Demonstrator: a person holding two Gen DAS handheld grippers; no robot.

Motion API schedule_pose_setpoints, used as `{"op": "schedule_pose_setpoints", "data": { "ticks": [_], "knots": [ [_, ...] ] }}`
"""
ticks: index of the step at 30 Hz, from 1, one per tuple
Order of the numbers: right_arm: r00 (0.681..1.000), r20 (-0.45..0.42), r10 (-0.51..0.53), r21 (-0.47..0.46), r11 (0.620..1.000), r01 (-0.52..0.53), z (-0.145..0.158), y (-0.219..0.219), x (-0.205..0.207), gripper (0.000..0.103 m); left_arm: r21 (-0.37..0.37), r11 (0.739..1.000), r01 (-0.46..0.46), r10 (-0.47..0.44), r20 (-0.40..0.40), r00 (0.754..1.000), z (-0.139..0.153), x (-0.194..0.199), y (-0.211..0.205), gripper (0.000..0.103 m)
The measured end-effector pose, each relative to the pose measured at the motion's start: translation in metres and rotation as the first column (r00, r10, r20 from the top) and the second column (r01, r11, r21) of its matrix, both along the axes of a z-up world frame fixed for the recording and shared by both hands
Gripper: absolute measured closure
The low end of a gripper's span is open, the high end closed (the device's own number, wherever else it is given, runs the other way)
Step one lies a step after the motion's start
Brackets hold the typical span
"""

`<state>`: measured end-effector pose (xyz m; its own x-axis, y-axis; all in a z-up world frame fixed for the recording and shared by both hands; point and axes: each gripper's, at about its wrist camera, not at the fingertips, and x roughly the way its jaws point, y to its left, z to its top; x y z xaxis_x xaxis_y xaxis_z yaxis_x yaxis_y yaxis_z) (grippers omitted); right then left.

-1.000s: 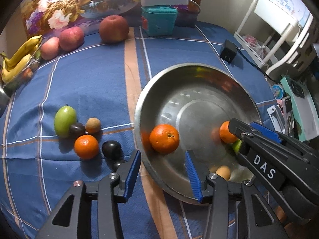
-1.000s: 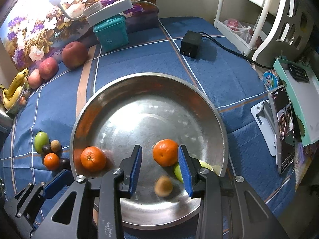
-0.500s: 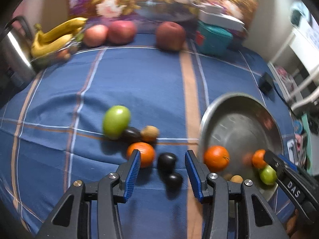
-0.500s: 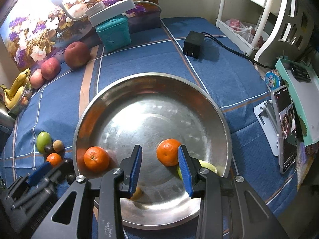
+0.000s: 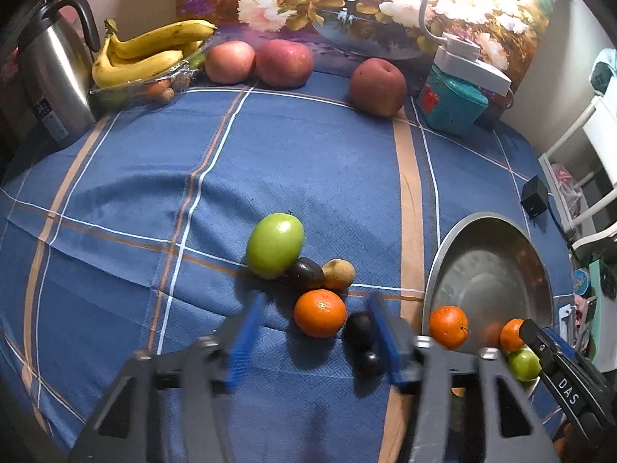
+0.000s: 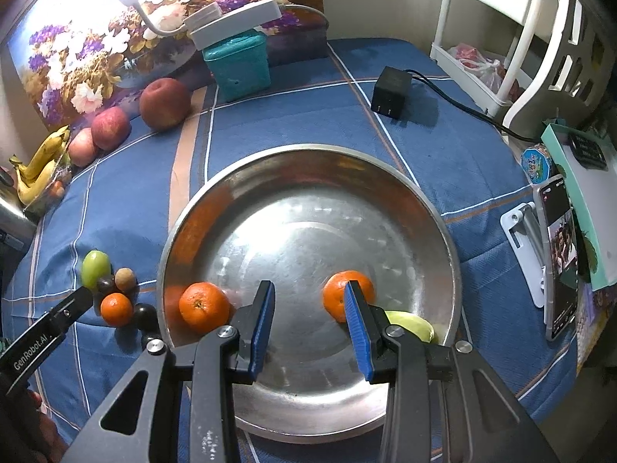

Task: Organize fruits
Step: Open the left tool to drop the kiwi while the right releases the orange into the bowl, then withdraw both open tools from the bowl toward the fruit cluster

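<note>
Fruits lie in two groups: on the counter, a loose orange (image 5: 320, 312) sits between the spread fingers of our left tongs (image 5: 314, 341), with two dark plums (image 5: 360, 330) just inside the right finger and a green fruit (image 5: 274, 245) beyond. We hold the left tongs open around the orange, we judge, to take it to the steel basin (image 6: 432, 208). Our right tongs (image 6: 308, 326), open and empty, hover over the basin, where two oranges (image 6: 203, 306) already rest beside them.

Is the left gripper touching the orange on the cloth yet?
Apart. In the left wrist view, the open left gripper hangs around the orange, with blue cloth showing between the fruit and the left finger.
</note>
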<state>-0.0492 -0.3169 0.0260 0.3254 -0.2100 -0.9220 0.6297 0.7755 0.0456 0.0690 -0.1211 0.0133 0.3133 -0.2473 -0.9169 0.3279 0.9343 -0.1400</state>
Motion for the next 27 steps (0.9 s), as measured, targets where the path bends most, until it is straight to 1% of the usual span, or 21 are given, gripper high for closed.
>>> {"op": "schedule_pose_setpoints", "data": {
  "ticks": [1,2,3,4,5,6,9,11,12,13,14,16,18,20,23,27],
  "knots": [
    [1.0,-0.002,0.001,-0.002,1.0,-0.001,0.0,-0.001,0.0,0.065,0.012,1.0,0.0,0.0,0.005,1.0,0.0,0.0,-0.001,0.027],
    [1.0,-0.005,0.001,-0.007,1.0,-0.001,0.0,-0.001,0.0,0.063,0.025,1.0,0.001,-0.002,0.015,1.0,0.0,-0.001,-0.001,0.027],
    [1.0,-0.011,-0.001,-0.015,1.0,0.0,-0.001,-0.001,0.0,0.057,0.034,0.999,0.003,-0.004,0.02,1.0,0.0,-0.001,-0.002,0.027],
    [1.0,-0.016,-0.002,-0.022,1.0,0.002,-0.002,0.0,0.001,0.046,0.043,0.999,0.003,-0.004,0.025,1.0,0.0,-0.001,-0.002,0.025],
    [1.0,-0.018,0.001,-0.027,1.0,-0.002,-0.002,0.0,0.001,0.042,0.052,0.999,0.002,-0.004,0.029,1.0,-0.001,-0.001,-0.002,0.023],
    [1.0,-0.017,0.003,-0.027,1.0,-0.004,-0.003,0.0,0.001,0.042,0.057,0.998,0.001,-0.003,0.031,1.0,-0.001,0.0,-0.002,0.02],
    [1.0,-0.014,0.004,-0.027,1.0,-0.005,-0.003,-0.001,0.001,0.04,0.065,0.998,-0.004,0.002,0.035,0.999,-0.002,0.001,0.0,0.018],
    [1.0,-0.018,0.004,-0.036,0.999,-0.004,-0.004,-0.001,0.002,0.032,0.069,0.998,-0.009,0.006,0.039,0.999,-0.002,0.001,0.0,0.016],
    [1.0,-0.019,0.002,-0.037,0.999,-0.003,-0.004,-0.001,0.002,0.032,0.075,0.997,-0.012,0.008,0.045,0.999,-0.001,0.001,0.001,0.01],
    [1.0,-0.019,-0.002,-0.035,0.999,0.001,-0.004,-0.002,0.002,0.032,0.08,0.997,-0.014,0.01,0.05,0.999,-0.001,0.001,0.001,0.003],
    [1.0,-0.017,-0.004,-0.033,0.999,0.004,-0.004,-0.002,0.002,0.032,0.092,0.996,-0.021,0.015,0.062,0.998,-0.001,0.001,0.002,0.0],
    [1.0,-0.016,-0.009,-0.034,0.999,0.008,-0.005,-0.003,0.002,0.031,0.12,0.992,-0.032,0.022,0.09,0.996,0.0,0.001,0.003,0.0],
    [1.0,-0.014,-0.01,-0.043,0.999,0.009,-0.005,-0.002,0.002,0.024,0.14,0.989,-0.04,0.025,0.108,0.994,0.0,0.002,0.005,0.0],
    [1.0,0.003,-0.008,-0.062,0.998,0.008,-0.003,-0.002,0.001,0.009,0.141,0.989,-0.048,0.032,0.114,0.993,0.001,0.003,0.007,0.0],
    [1.0,0.019,-0.01,-0.082,0.997,0.012,-0.001,-0.001,0.001,0.007,0.129,0.99,-0.048,0.034,0.113,0.993,0.001,0.005,0.011,0.0],
    [1.0,0.025,-0.008,-0.076,0.997,0.01,-0.003,0.001,0.003,0.007,0.132,0.99,-0.045,0.03,0.114,0.993,0.002,0.006,0.012,0.0]
  ]
}}
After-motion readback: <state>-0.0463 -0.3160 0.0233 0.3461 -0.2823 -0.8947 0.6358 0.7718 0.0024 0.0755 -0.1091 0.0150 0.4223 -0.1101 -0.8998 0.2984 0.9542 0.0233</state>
